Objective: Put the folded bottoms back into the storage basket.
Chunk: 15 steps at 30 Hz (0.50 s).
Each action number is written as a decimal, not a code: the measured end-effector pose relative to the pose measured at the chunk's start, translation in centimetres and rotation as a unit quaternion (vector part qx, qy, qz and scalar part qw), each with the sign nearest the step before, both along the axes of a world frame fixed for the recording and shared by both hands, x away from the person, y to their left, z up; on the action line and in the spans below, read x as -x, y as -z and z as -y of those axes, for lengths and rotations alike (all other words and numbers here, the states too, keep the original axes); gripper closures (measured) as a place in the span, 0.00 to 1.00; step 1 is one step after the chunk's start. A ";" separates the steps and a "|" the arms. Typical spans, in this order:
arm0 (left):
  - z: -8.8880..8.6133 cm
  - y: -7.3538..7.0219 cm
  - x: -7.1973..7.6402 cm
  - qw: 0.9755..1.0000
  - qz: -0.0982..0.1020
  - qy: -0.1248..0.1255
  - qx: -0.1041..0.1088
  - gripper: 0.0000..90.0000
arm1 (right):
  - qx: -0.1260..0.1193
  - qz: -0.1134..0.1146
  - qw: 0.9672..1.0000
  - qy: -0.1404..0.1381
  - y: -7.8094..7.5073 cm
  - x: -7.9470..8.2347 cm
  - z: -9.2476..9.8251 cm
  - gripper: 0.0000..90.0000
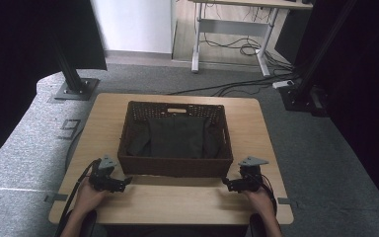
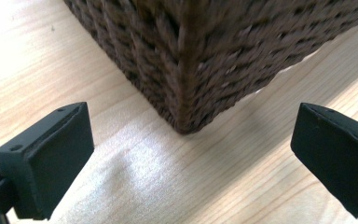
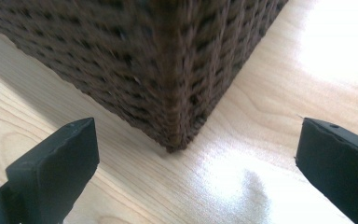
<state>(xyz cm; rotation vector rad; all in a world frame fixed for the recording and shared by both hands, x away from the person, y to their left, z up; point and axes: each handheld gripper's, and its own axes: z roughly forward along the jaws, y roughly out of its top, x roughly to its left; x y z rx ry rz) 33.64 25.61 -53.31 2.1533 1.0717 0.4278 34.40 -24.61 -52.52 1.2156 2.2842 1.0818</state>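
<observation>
A dark brown woven basket [image 1: 173, 166] stands in the middle of the wooden table [image 1: 177, 200], and a dark folded cloth [image 1: 175, 137] lies inside it. My left gripper [image 1: 126, 182] rests on the table by the basket's near left corner [image 2: 186, 116], open, nothing between its jaws. By the near right corner [image 3: 175, 135] my right gripper [image 1: 225, 183] is also open and empty. Both grippers point inward at those corners without touching the basket. A hand holds each gripper from below.
A strip of bare table runs along the front edge between the two grippers. Beyond the table are grey carpet, a black stand base [image 1: 76, 89] at the back left, a desk frame [image 1: 232, 29] and loose cables [image 1: 246, 86] on the floor.
</observation>
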 end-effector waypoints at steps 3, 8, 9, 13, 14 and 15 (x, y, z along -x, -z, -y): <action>-0.1 0.7 0.0 1.000 -0.010 0.000 0.001 0.00 | 0.004 -0.005 1.000 0.003 1.0 -0.1 0.0 0.00; 0.1 1.5 -0.1 0.999 -0.016 0.006 -0.027 0.00 | 0.022 -0.022 1.000 0.001 2.7 -0.1 -0.2 0.00; 0.1 1.5 -0.2 0.999 -0.022 0.006 -0.023 0.00 | 0.027 -0.025 0.999 0.000 2.9 -0.1 -0.2 0.00; 0.1 1.5 -0.3 0.999 -0.023 0.003 -0.022 0.00 | 0.036 -0.012 0.999 0.004 3.2 -0.1 -0.5 0.00; 0.1 1.5 -0.3 0.999 -0.024 0.003 -0.022 0.00 | 0.036 -0.012 0.999 0.004 3.2 -0.1 -0.5 0.00; 0.1 1.5 -0.2 0.999 -0.024 0.002 -0.022 0.00 | 0.036 -0.013 0.999 0.004 3.2 -0.1 -0.5 0.00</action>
